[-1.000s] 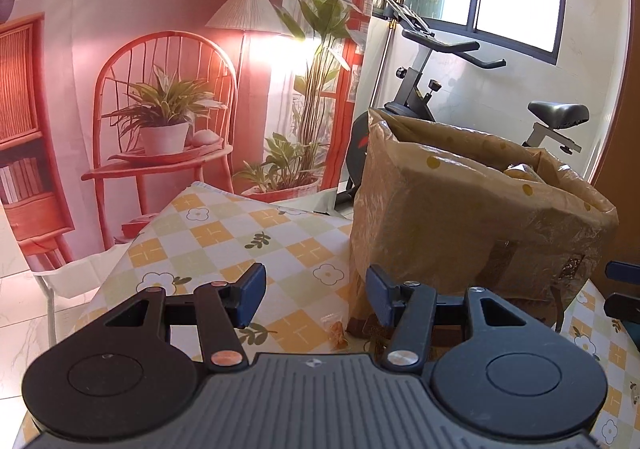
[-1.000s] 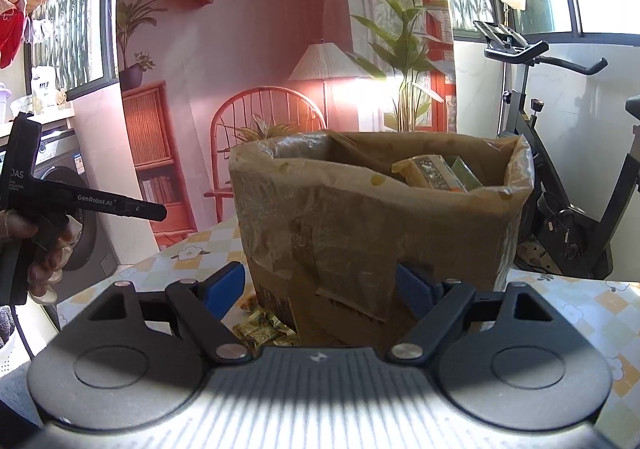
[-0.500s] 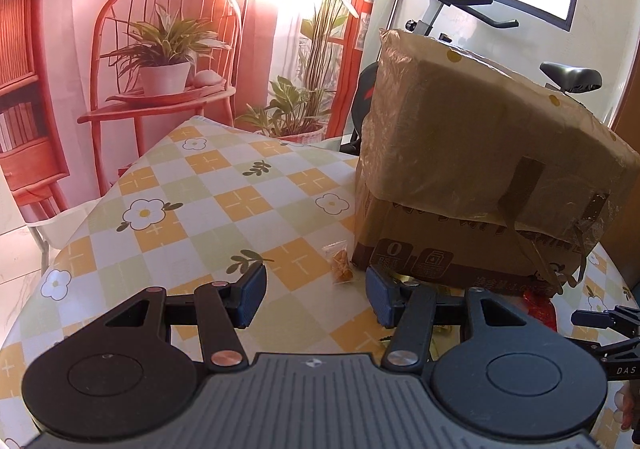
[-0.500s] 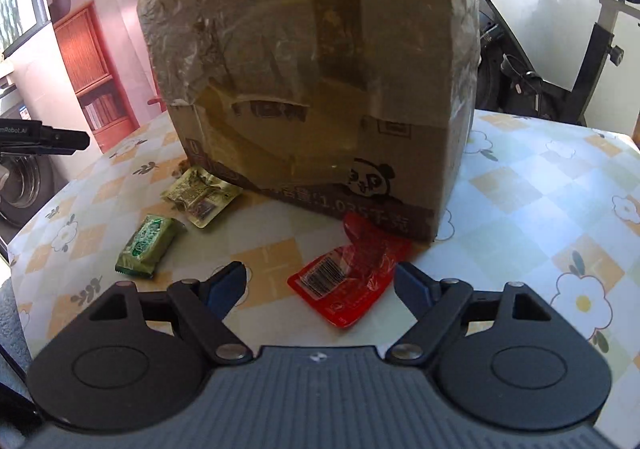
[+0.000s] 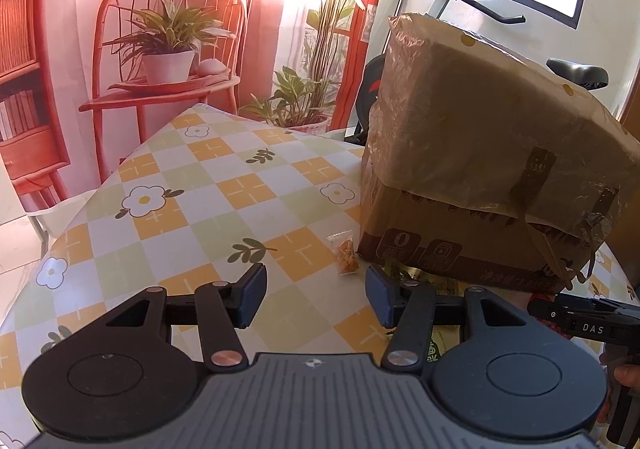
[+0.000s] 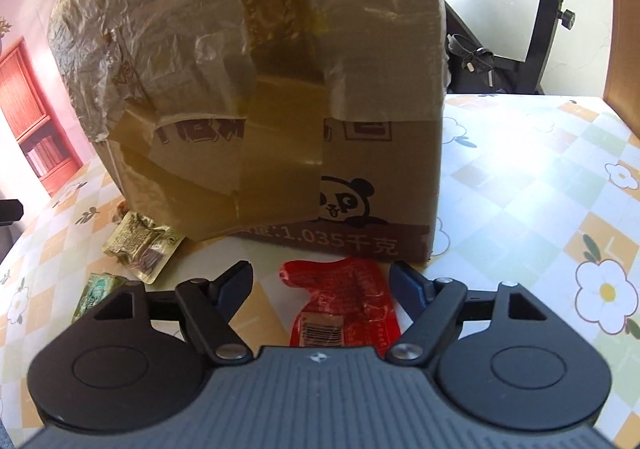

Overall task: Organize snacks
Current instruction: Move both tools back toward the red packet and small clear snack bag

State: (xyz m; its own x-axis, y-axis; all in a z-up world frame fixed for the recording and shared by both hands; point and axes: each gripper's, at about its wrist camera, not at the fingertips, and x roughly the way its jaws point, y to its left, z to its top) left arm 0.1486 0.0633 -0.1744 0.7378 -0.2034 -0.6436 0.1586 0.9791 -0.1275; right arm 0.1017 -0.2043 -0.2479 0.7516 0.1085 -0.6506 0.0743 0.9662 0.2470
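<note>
A taped cardboard box point(image 6: 280, 97) lined with a plastic bag stands on the flowered tablecloth; it also shows in the left wrist view point(image 5: 480, 169). My right gripper point(image 6: 320, 285) is open, low over a red snack packet point(image 6: 344, 301) that lies between its fingers in front of the box. A gold packet point(image 6: 140, 245) and a green packet point(image 6: 96, 289) lie to its left. My left gripper point(image 5: 316, 297) is open and empty, above the table near a small orange snack bag point(image 5: 346, 257) at the box's corner.
The right gripper's handle point(image 5: 588, 325) shows at the right edge of the left wrist view. An exercise bike point(image 6: 552, 17) stands behind the table. A gold packet point(image 5: 420, 281) lies partly behind my left gripper's right finger. The table edge point(image 5: 120, 169) falls off to the left.
Both grippers have dropped from box-top height toward the table. The right one has moved in close over the red packet. The left one has come nearer the orange bag.
</note>
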